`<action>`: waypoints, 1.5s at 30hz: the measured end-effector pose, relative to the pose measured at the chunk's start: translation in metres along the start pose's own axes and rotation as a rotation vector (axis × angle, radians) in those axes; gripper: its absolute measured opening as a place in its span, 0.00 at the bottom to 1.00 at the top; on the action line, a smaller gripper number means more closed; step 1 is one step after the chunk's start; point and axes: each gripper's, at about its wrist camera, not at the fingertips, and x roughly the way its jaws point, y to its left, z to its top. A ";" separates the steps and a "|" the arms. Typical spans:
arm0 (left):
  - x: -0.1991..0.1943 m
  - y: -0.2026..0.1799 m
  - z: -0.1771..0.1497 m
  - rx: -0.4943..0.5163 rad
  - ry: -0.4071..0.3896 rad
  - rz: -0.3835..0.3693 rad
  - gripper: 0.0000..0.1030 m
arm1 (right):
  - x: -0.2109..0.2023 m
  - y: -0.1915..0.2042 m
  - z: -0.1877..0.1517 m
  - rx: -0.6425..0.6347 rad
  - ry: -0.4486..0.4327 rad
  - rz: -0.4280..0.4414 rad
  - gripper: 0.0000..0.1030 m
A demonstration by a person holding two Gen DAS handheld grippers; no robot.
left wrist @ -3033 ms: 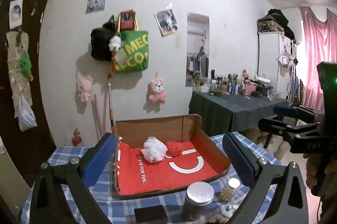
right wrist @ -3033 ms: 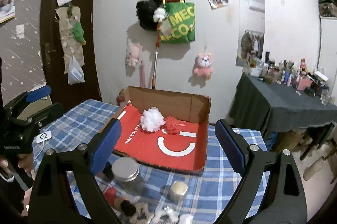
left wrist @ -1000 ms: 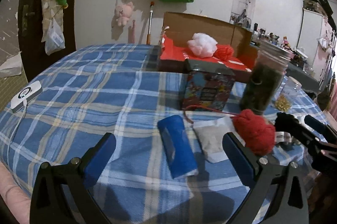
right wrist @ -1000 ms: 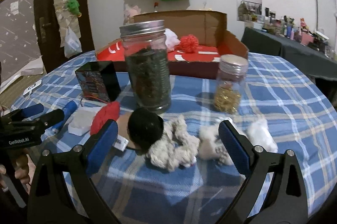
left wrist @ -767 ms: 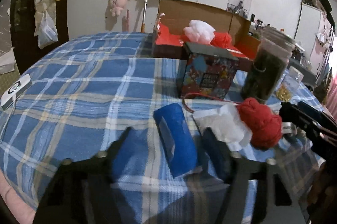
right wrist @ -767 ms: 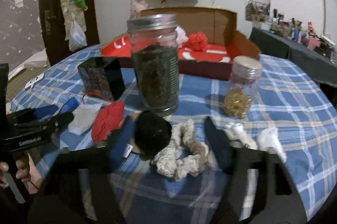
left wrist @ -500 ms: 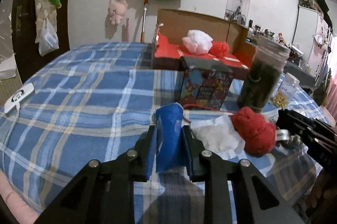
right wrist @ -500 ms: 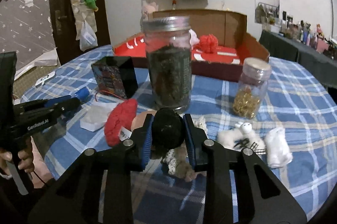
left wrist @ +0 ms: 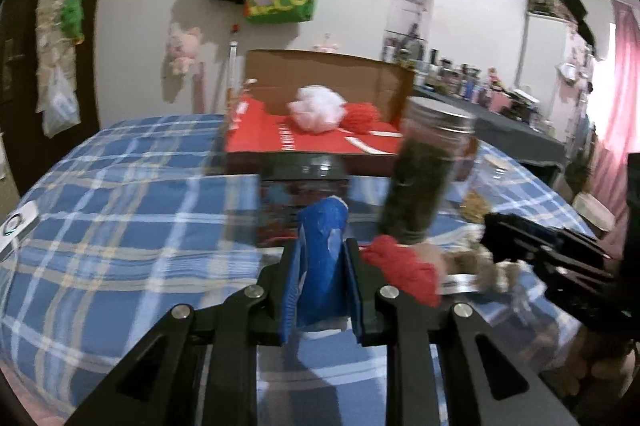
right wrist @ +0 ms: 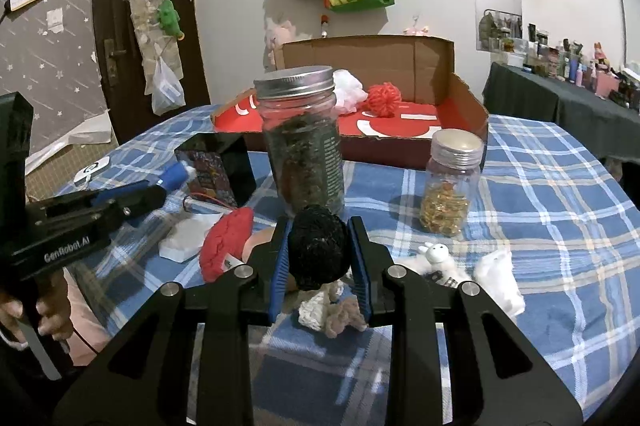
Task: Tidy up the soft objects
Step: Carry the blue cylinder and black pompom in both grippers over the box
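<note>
Both hand-held grippers stood wide open a second ago and are now clamped on soft items; the blue roll, which lay flat on the tabletop, is now raised, its far end tilted up.

Left hand-held gripper (left wrist: 322,280): jaws closed narrow, pads pressing both sides of the blue roll (left wrist: 323,258). The roll sits between the pads and projects forward past the fingertips.

Right hand-held gripper (right wrist: 319,258): jaws closed narrow on the black ball (right wrist: 318,252), which bulges above and ahead of the pads. A beige and white yarn bundle (right wrist: 332,312) lies just below the ball.

Adjacent items: a red knitted piece (right wrist: 226,244) lies on the tabletop (right wrist: 540,194) just left of the black ball, with a white pad (right wrist: 182,246) beside it. A small white plush (right wrist: 434,258) lies to the right of the ball.

Farther out: a tall jar (right wrist: 300,142), a small jar (right wrist: 450,182) and a dark box (right wrist: 216,168) stand in front of the cardboard tray (right wrist: 464,98). The tray holds a white pom-pom (left wrist: 317,104) and a red pom-pom (right wrist: 383,99), touching.
</note>
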 end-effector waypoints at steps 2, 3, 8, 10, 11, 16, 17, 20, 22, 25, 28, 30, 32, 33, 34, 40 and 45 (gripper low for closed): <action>0.004 -0.011 0.001 0.013 0.009 -0.045 0.22 | -0.002 -0.003 0.000 0.004 -0.002 -0.003 0.26; 0.006 -0.016 0.001 0.017 0.014 -0.066 0.22 | -0.002 -0.004 0.000 0.007 -0.001 -0.002 0.26; 0.014 -0.039 0.004 0.048 0.028 -0.144 0.22 | -0.001 -0.012 0.000 0.031 0.010 0.010 0.26; 0.019 -0.045 0.005 0.056 0.038 -0.167 0.22 | 0.000 -0.014 0.000 0.041 0.017 0.022 0.26; 0.020 -0.047 0.005 0.060 0.040 -0.175 0.22 | 0.002 -0.015 0.001 0.046 0.020 0.028 0.26; 0.028 -0.052 0.007 0.059 0.057 -0.192 0.22 | 0.005 -0.016 0.000 0.049 0.030 0.038 0.26; 0.029 -0.052 0.007 0.060 0.059 -0.191 0.22 | 0.006 -0.016 0.000 0.049 0.031 0.039 0.26; 0.028 -0.051 0.007 0.053 0.059 -0.188 0.22 | 0.007 -0.016 0.000 0.053 0.035 0.044 0.26; 0.024 -0.049 0.006 0.045 0.057 -0.188 0.22 | 0.007 -0.017 0.000 0.057 0.036 0.047 0.26; 0.021 -0.039 0.009 0.029 0.051 -0.175 0.22 | 0.006 -0.020 0.000 0.067 0.038 0.051 0.26; 0.017 -0.030 0.012 0.013 0.044 -0.164 0.22 | 0.003 -0.025 0.000 0.083 0.038 0.053 0.26; 0.014 -0.023 0.013 0.005 0.047 -0.153 0.22 | 0.002 -0.029 0.001 0.097 0.038 0.057 0.26; 0.013 -0.017 0.012 -0.003 0.055 -0.148 0.22 | 0.002 -0.034 0.001 0.115 0.046 0.062 0.26; 0.012 -0.014 0.011 -0.006 0.063 -0.140 0.22 | 0.002 -0.036 0.001 0.123 0.049 0.063 0.26; 0.012 -0.011 0.010 -0.009 0.067 -0.133 0.22 | 0.002 -0.038 0.001 0.131 0.052 0.065 0.26; 0.008 0.010 0.007 -0.041 0.091 -0.088 0.22 | -0.002 -0.053 0.003 0.161 0.063 0.043 0.26; 0.003 0.029 0.008 -0.056 0.099 -0.045 0.22 | -0.006 -0.065 0.005 0.175 0.070 0.020 0.26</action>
